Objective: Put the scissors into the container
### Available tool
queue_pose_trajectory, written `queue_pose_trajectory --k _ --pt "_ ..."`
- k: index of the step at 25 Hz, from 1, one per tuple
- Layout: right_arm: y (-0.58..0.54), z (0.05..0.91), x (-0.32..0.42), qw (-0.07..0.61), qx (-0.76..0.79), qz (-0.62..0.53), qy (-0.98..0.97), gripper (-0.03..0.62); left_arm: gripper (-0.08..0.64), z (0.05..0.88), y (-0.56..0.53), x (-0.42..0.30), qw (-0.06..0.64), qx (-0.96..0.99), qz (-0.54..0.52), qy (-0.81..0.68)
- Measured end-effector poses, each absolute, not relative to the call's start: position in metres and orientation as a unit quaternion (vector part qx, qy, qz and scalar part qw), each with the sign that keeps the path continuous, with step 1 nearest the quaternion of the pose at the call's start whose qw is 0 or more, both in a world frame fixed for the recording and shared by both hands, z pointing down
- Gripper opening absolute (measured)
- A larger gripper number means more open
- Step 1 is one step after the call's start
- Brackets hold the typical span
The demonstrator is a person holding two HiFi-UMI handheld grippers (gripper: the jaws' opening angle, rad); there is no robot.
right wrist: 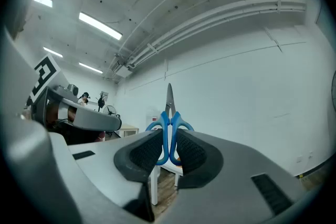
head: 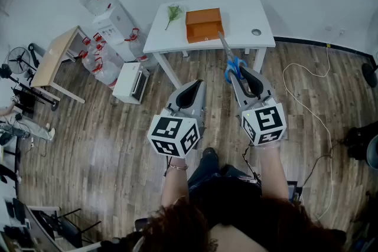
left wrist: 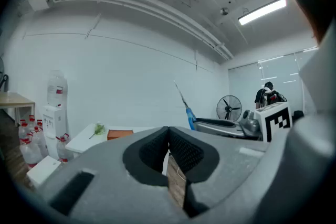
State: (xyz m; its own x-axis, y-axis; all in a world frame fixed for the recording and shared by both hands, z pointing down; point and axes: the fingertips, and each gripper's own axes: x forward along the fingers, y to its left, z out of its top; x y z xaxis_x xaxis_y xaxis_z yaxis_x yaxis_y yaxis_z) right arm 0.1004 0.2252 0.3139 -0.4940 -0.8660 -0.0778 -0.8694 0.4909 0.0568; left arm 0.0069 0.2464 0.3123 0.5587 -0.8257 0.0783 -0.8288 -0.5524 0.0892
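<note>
The left gripper (head: 190,91) hangs over the wood floor, jaws pressed together on nothing. At 12 o'clock stands the white table (head: 248,12), with a green sprig (head: 173,12) at 9 o'clock of the orange container (head: 204,24). The right gripper (head: 241,75) is clamped on the blue handles of the scissors (head: 232,65), held in the air with the blades pointing to 11 o'clock, towards the container

Table (head: 242,12): white, standing on the wood floor (head: 106,144)
Middle: orange container (head: 204,23)
Left of it: green sprig (head: 173,12)
Right end: small round grey fitting (head: 256,32)
</note>
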Motion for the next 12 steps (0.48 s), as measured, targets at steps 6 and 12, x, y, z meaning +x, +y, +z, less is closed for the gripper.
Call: queue_pose_trajectory --k 6,12 --pt "0.212 0.319 0.113 0.023 -0.499 0.043 0.865 0.078 0.017 0.313 0.23 0.024 0.056 0.883 0.014 -0.465" --pt "0.191 0.325 0.115 0.022 -0.497 0.037 0.867 0.078 0.016 0.313 0.208 0.033 0.053 0.887 0.018 -0.458"
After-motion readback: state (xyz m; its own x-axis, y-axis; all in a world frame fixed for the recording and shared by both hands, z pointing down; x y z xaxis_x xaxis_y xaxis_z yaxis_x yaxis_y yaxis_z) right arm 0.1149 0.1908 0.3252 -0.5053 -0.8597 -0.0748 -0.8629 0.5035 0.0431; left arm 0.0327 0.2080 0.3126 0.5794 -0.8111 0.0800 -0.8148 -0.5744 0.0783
